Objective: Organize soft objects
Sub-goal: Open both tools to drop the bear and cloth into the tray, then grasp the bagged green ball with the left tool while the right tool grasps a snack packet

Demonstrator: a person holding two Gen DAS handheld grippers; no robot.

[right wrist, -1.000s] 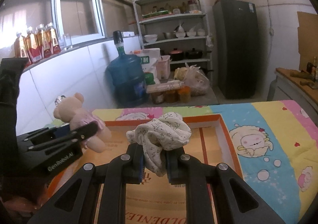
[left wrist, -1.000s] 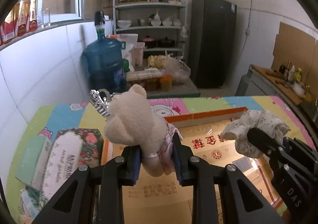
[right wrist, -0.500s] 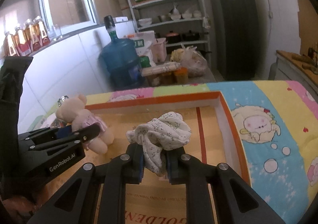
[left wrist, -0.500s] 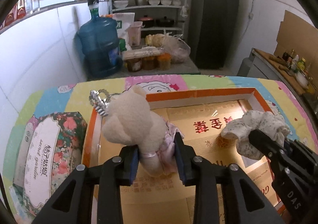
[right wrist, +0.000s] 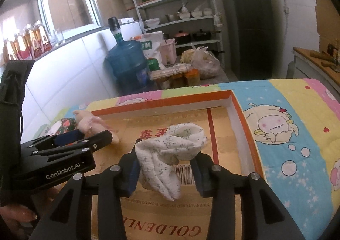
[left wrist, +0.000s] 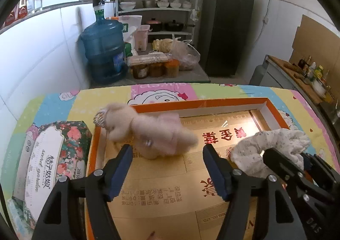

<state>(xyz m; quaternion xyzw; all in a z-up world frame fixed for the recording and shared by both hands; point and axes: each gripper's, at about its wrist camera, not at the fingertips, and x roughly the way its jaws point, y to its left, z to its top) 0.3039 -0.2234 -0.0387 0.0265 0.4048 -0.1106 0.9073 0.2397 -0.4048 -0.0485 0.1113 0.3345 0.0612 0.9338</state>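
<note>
The surface (left wrist: 51,103) wears a bright cartoon-print cloth. On it sits a shallow orange-rimmed cardboard tray (left wrist: 199,105). Just outside the tray's left wall lies a floral box (left wrist: 53,155). Inside the tray, near its far left corner, the plush bear (left wrist: 148,133) lies on its side, blurred, ahead of the left gripper (left wrist: 167,152), whose jaws are spread wide and empty. Toward the tray's right side, the floral cloth (right wrist: 170,155) hangs between the right gripper (right wrist: 164,162)'s parted jaws, touching the left pad (right wrist: 132,173).
</note>
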